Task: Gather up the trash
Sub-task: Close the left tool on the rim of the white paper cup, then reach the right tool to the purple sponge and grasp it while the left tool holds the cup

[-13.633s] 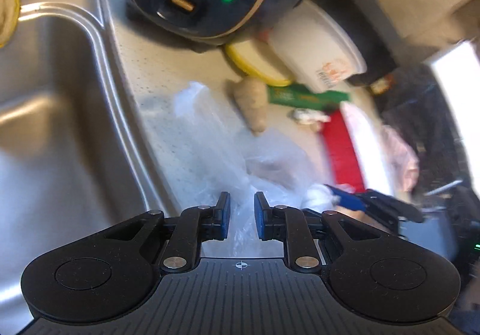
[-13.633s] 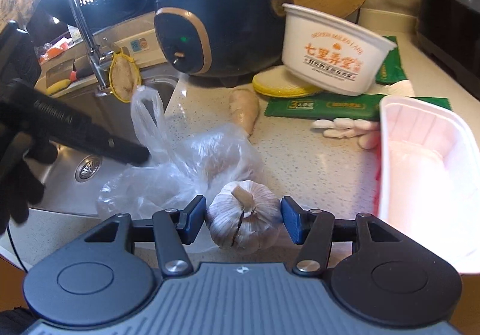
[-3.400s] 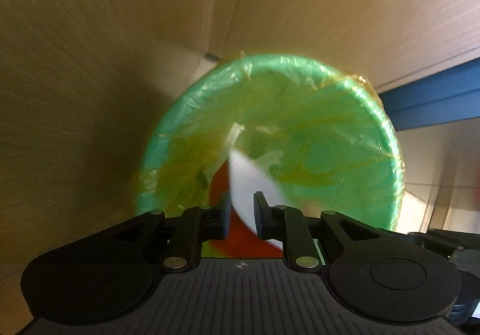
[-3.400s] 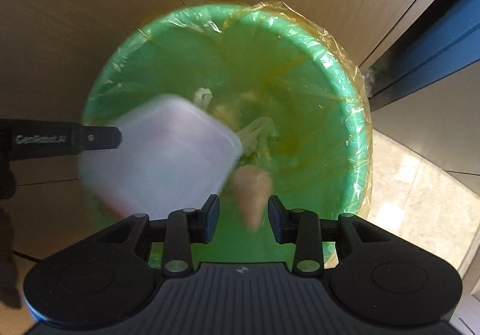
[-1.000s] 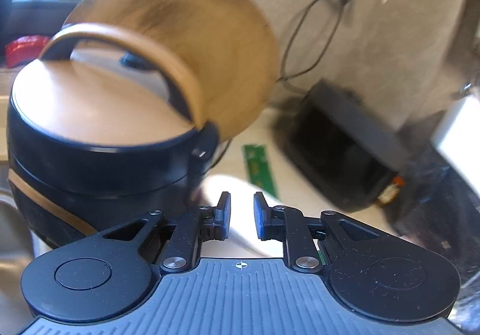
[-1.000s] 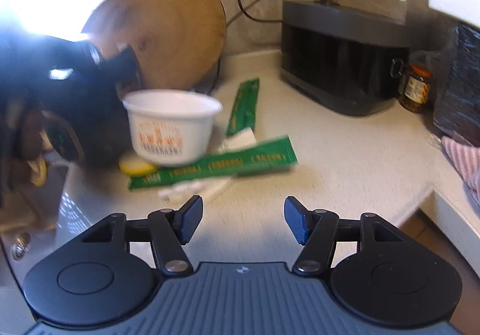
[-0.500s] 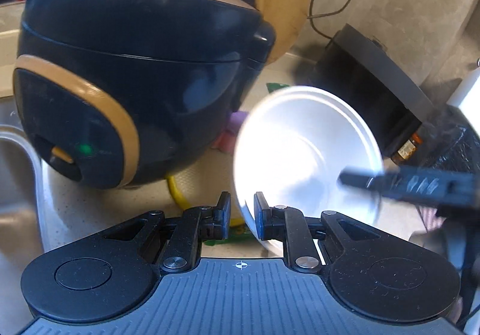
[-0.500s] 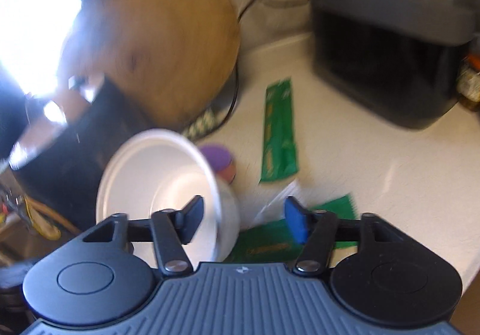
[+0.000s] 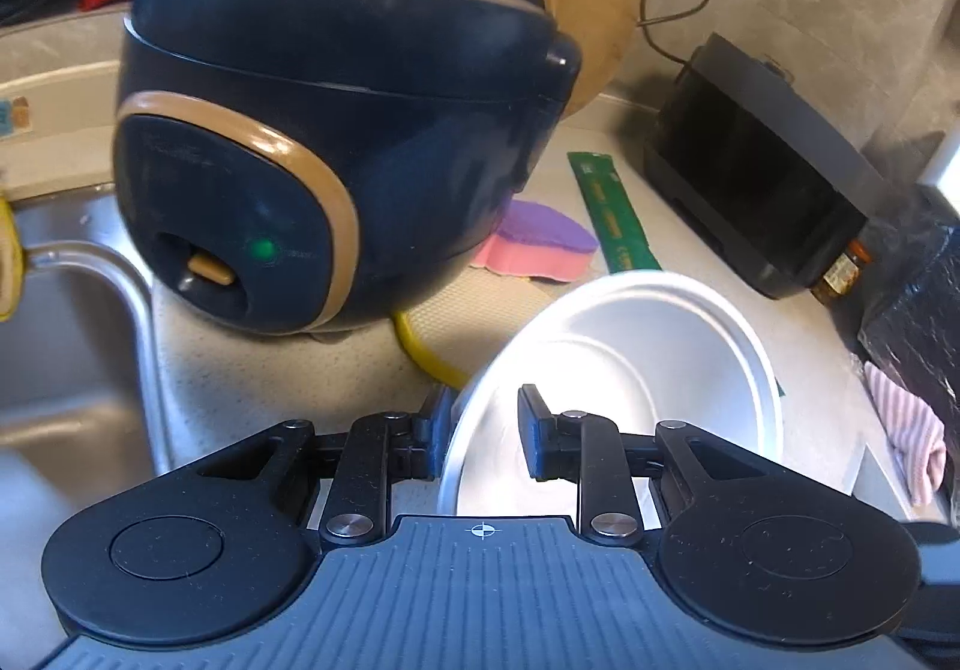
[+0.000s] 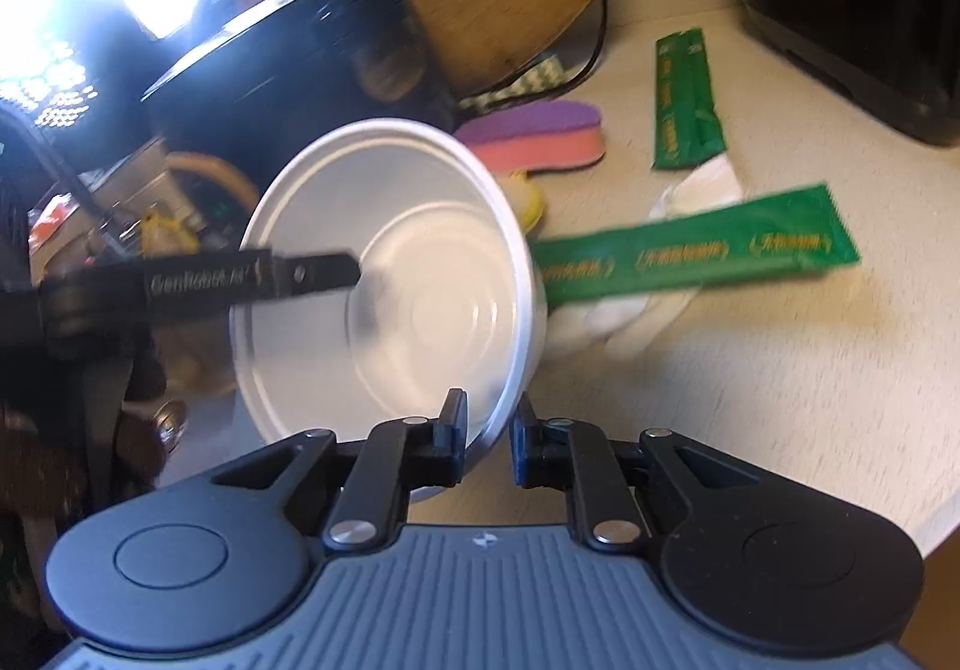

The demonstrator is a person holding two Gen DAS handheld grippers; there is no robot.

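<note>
White bowl (image 10: 384, 274) tipped on its side, mouth toward both cameras, off the tabletop (image 10: 780, 370) near its front edge, just in front of the cooker (image 9: 336, 129). Right gripper (image 10: 486, 430) fingers nearly closed, pinching the thin rim at the bottom. Left gripper (image 9: 480, 424) fingers narrowly apart, straddling the rim on the other side; contact hard to confirm, grip cannot be told. Risks: rim thin and flexible, likely to slip or buckle under a pinch on the edge only; two grippers pulling opposite ways could crush or twist the bowl free; drop would land on tabletop edge or in the sink (image 9: 72, 370). Green packets (image 10: 690, 256) and white wrapper (image 10: 690, 190) left near the middle, sponge (image 10: 540, 135) behind, not trash probably.
</note>
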